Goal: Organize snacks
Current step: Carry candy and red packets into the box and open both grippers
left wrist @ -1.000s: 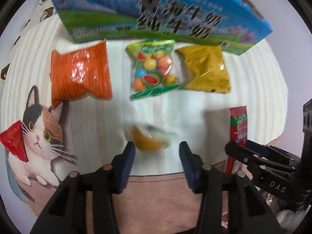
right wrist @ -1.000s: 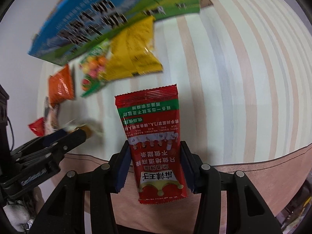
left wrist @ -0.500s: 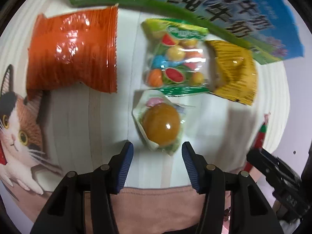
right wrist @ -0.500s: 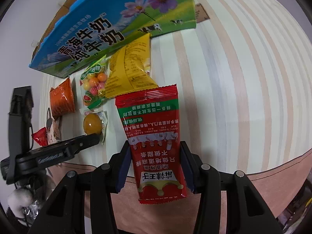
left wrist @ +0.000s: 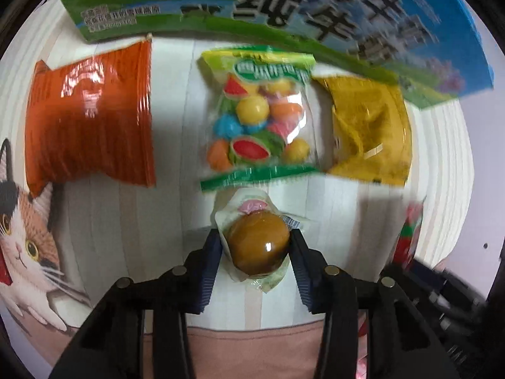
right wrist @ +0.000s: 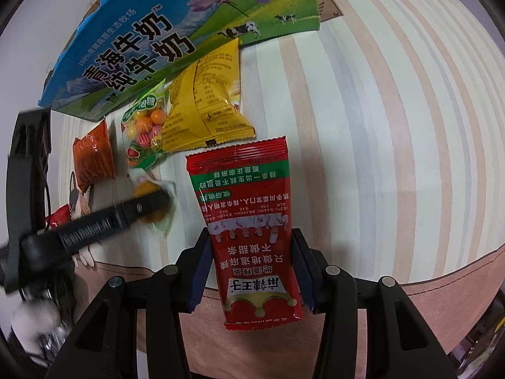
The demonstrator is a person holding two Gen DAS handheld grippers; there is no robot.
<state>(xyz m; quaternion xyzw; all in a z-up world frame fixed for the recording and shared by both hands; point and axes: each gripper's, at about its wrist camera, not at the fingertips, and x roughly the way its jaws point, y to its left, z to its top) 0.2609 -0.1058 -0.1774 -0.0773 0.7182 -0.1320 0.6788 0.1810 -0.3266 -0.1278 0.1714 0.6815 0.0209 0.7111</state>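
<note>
While three snack bags lie in a row on the tabletop (right wrist: 394,101) along the foot of the milk carton (right wrist: 157,31), the left tongs (left wrist: 257,246) straddle a wrapped brown egg (left wrist: 258,244), pads at or against its wrapper, just below the candy bag (left wrist: 258,126). Whether it is gripped or being set down cannot be told. The right tongs (right wrist: 251,252) stand clamped on a red packet (right wrist: 249,218), held off the surface, probably bound for the row.
</note>
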